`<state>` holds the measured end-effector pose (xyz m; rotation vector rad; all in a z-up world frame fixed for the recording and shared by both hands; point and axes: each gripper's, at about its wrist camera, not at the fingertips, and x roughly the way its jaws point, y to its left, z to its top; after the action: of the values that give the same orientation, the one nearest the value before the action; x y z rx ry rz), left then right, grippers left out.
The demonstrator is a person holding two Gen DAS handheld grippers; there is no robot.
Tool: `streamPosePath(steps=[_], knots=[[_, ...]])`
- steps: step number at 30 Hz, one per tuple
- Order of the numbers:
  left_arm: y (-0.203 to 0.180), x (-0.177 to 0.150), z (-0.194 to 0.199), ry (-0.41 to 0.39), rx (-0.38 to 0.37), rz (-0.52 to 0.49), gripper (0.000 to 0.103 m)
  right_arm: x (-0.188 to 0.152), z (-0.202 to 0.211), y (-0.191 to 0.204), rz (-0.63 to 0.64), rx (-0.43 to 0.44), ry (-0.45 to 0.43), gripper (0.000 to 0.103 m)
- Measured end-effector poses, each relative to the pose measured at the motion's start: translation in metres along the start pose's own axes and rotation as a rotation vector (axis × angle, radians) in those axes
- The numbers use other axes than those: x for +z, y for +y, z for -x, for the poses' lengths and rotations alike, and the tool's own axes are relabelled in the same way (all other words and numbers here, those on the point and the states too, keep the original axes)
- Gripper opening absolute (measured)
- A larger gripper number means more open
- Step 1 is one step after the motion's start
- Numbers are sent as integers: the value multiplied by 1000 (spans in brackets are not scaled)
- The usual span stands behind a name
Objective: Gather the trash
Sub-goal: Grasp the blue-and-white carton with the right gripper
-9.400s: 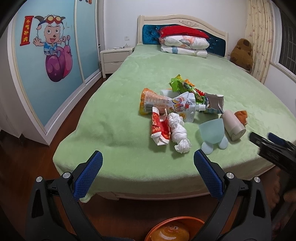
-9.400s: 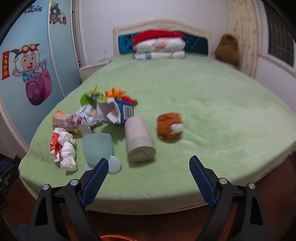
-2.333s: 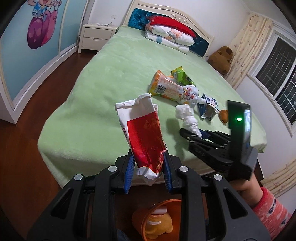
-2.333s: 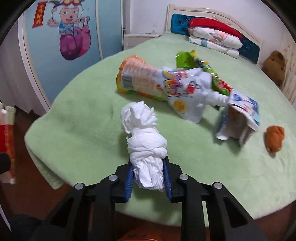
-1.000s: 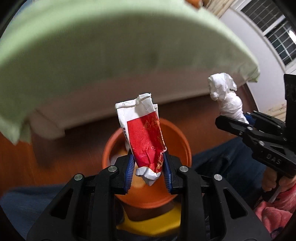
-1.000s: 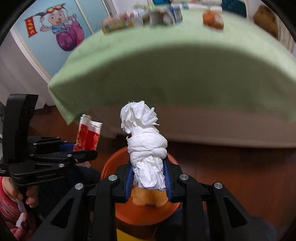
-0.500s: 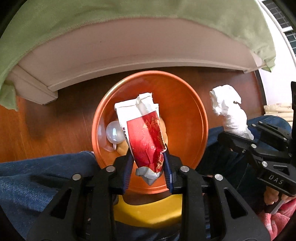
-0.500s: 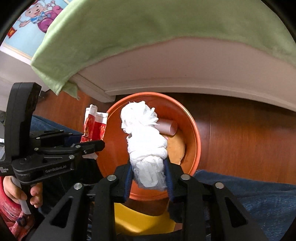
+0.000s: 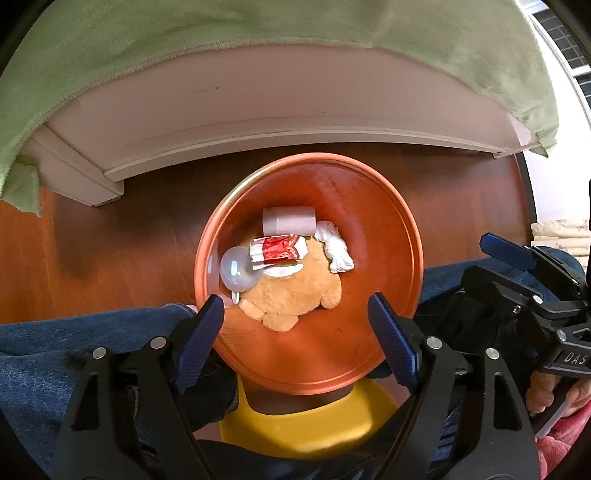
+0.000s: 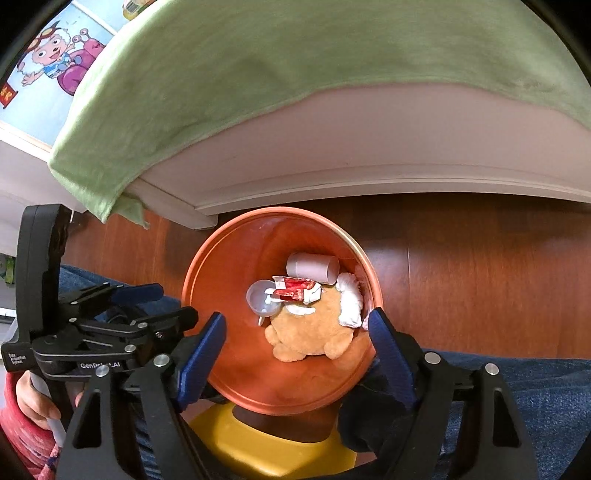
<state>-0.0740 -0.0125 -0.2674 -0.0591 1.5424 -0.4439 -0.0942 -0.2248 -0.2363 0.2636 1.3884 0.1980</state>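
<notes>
Both tongs hang over the orange bin [image 9: 399,236], and both stand wide apart with nothing between their blue pads. Left gripper [image 9: 295,339] straddles the near rim, one ribbed pad off each side of the bowl; right gripper [image 10: 295,347] does the same in its own view, its right pad just beside the rim's edge.

Down in the bin, ahead of the left tongs, the red and white wrapper [image 9: 277,250] lies crumpled flat across the pile, glossy and creased. Right of it sits the twisted white tissue [image 9: 335,249], soft and knotted, against the bin's inner wall. Beyond the wrapper a pale cylinder cup [image 9: 289,220] lies on its side. Left of the wrapper there's a translucent round cup [image 9: 238,273], smooth plastic. Under it all, a fuzzy tan plush toy [image 9: 291,291] fills the bottom.

Bin walls are smooth and shiny, a round flared rim, standing on a yellow base [image 9: 306,424] on dark polished wood floor [image 9: 110,251]. Beyond the far rim the white bed frame [image 9: 258,122] curves across, close to the bin, with the fleecy green blanket [image 9: 221,26] draped over its edge. Denim-clad legs [image 9: 74,350] crowd in from both sides near the handles, so open room lies straight above the bin's mouth
</notes>
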Motion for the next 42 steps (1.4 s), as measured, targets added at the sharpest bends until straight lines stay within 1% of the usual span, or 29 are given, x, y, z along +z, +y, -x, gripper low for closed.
streamPosePath(steps=[4,13,16,21,25,29,30,31,33,34,35,38,39,41,42], knots=[[1,0,2,-10,4,2,78,-1,5,-7,-10,2,-10,78],[-1,2,11,-45,24,-4,78,0,12,-5,-1,-1,-36,78],[-1,2,16,-65,44,-8,78,2,16,-5,-1,-5,-47,78],[-6,8,38,-137,79,-41,78,11,33,-5,-7,2,-91,79],[-11,17,75,-258,106,-70,78,29,59,1,11,-5,-177,79],[-13,25,115,-389,124,-77,79,65,95,13,33,13,-308,79],[-13,27,124,-420,130,-76,83,73,102,15,37,16,-333,80],[-12,28,131,-443,133,-72,85,83,111,18,41,23,-365,80],[-10,30,144,-486,133,-61,86,108,131,27,55,46,-440,83],[-8,31,150,-504,126,-53,86,118,138,32,63,43,-473,83],[-6,33,154,-513,121,-46,86,127,143,37,74,36,-499,85],[-1,37,163,-532,111,-19,86,169,150,65,137,-25,-570,89],[1,38,165,-536,106,-10,86,178,149,71,152,-38,-575,89],[5,41,169,-541,98,1,86,207,140,85,184,-51,-582,90],[6,41,170,-542,97,5,86,217,135,89,179,-61,-582,90]])
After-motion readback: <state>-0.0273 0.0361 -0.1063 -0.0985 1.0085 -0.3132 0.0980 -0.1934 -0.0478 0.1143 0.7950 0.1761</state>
